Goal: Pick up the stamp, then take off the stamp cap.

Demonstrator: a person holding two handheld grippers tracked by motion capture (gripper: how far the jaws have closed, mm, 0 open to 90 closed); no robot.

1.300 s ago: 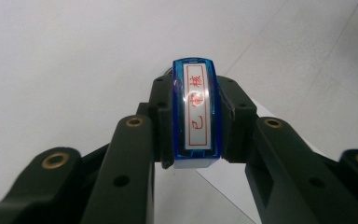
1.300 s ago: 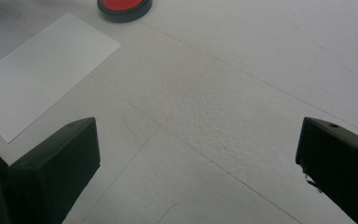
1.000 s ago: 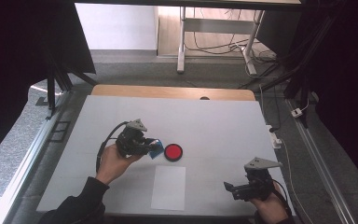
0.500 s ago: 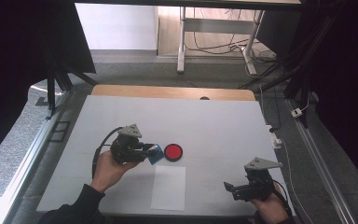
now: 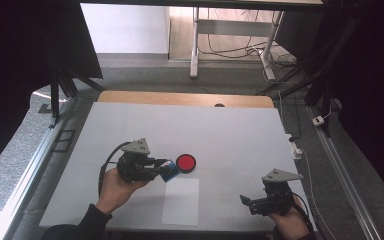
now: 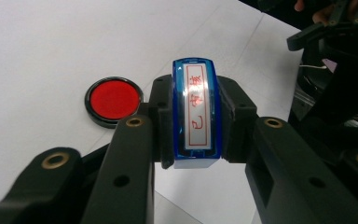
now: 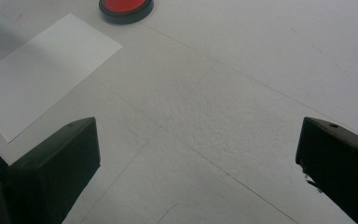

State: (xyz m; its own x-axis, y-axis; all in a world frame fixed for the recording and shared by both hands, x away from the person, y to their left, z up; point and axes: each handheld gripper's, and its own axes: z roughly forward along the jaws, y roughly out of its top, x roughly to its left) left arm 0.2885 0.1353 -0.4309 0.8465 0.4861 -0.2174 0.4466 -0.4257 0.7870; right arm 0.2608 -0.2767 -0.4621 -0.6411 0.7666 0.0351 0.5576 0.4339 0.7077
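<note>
1. Setting: a lab or test workspace, judged by a recording rig.
2. White-topped table (image 5: pixel 230 130), centre, with black curtains (image 5: pixel 25 55) at 9 and 3 o'clock.
3. At 12 o'clock: desk legs (image 5: pixel 195 45) and loose cables (image 5: pixel 230 47) on the floor.
4. Metal frame rails (image 5: pixel 30 170) flank the table.

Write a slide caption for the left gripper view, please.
Left gripper clamps a blue stamp beside a red ink pad.

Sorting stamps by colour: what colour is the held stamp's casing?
Blue, on the stamp; clearest in the left gripper view.
</note>
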